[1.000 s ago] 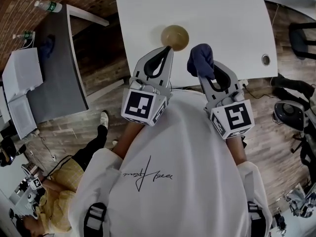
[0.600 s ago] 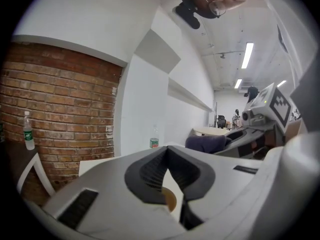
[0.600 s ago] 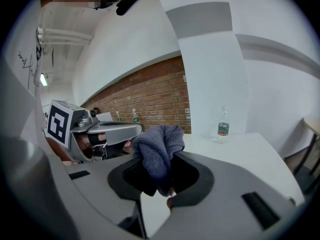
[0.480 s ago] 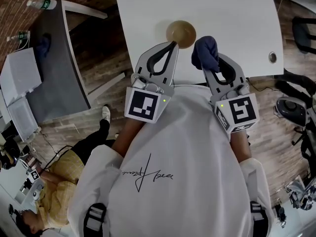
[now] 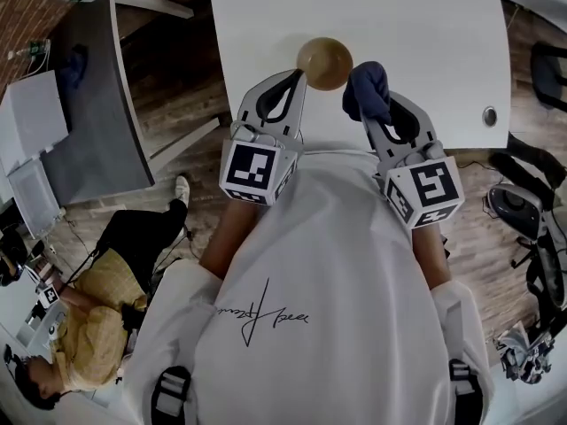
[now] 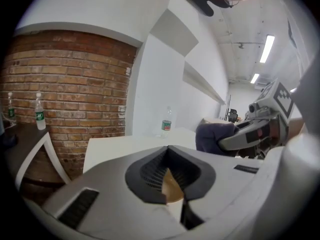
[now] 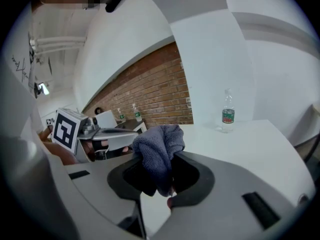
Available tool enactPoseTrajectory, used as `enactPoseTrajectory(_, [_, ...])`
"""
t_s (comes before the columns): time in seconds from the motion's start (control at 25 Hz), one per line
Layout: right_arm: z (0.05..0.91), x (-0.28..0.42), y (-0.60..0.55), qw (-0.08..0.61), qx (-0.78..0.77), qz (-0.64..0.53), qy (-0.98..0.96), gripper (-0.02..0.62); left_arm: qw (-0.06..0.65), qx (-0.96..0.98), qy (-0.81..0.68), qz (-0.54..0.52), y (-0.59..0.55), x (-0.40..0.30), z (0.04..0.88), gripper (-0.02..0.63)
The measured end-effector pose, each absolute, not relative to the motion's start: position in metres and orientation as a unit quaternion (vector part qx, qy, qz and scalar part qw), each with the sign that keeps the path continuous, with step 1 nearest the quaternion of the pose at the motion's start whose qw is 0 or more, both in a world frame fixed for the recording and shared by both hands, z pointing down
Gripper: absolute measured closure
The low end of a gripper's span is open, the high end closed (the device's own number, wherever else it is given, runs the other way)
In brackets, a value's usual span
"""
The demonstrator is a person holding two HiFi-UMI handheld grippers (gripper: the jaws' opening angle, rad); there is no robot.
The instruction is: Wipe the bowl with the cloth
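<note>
A tan bowl [image 5: 324, 60] hangs over the near part of the white table [image 5: 416, 34]. My left gripper [image 5: 299, 75] is shut on its near rim. In the left gripper view the bowl's wall [image 6: 172, 186] shows between the closed pads of that gripper [image 6: 168, 148]. A dark blue cloth [image 5: 366, 91] is bunched in my right gripper [image 5: 372, 113], just right of the bowl and apart from it. Seen from the right gripper [image 7: 157, 156], the cloth [image 7: 160, 139] sticks up from the jaws and hides the bowl.
A water bottle [image 7: 228, 115] stands at the far side of the white table. A cable hole [image 5: 490, 115] sits near its right front corner. Left of the table is a grey desk [image 5: 97, 122], and a seated person [image 5: 97, 308] is at the lower left.
Both grippers have sunk a little toward the table, keeping the bowl and the cloth. The bowl has tilted and now shows more of its rounded outside.
</note>
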State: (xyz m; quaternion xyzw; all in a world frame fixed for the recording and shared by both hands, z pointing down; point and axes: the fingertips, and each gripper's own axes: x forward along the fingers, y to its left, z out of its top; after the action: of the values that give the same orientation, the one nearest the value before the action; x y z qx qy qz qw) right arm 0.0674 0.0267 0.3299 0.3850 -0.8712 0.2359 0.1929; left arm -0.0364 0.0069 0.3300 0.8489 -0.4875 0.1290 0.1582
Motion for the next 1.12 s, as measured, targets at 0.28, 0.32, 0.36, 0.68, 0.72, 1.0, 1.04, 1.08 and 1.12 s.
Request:
enactPoseTrajectory(0.28, [0.353,0.075,0.018,0.181,0.383,0.288,-0.859,0.497,0.200,0.833,-0.497,0.140,0.006,-0.047,0.360,0.611])
enactPoseTrajectory(0.32, [0.356,0.074,0.018,0.184,0.382,0.290,-0.858,0.497,0.205,0.830,-0.499,0.142,0.006,-0.049,0.364,0.611])
enactPoseTrajectory(0.36, [0.359,0.074,0.018,0.188,0.381,0.292,-0.857,0.497,0.209,0.826,-0.502,0.147,0.006,-0.051,0.369,0.611])
enactPoseTrajectory(0.68, [0.377,0.073,0.013,0.209,0.379,0.303,-0.849,0.497,0.235,0.815,-0.501,0.173,0.004,-0.057,0.400,0.589])
enactPoseTrajectory(0.72, [0.380,0.072,0.013,0.212,0.378,0.306,-0.848,0.497,0.238,0.813,-0.502,0.175,0.003,-0.058,0.403,0.589])
enactPoseTrajectory(1.0, [0.395,0.063,0.008,0.235,0.372,0.315,-0.841,0.497,0.253,0.800,-0.508,0.194,-0.008,-0.071,0.424,0.585])
enactPoseTrajectory(1.04, [0.397,0.062,0.007,0.238,0.372,0.314,-0.841,0.497,0.258,0.799,-0.507,0.195,-0.009,-0.072,0.427,0.580])
enactPoseTrajectory(1.08, [0.398,0.061,0.006,0.241,0.372,0.313,-0.840,0.497,0.263,0.798,-0.505,0.195,-0.009,-0.073,0.430,0.574])
enactPoseTrajectory(1.12, [0.400,0.062,0.007,0.244,0.371,0.313,-0.840,0.497,0.268,0.798,-0.504,0.195,-0.010,-0.072,0.432,0.574])
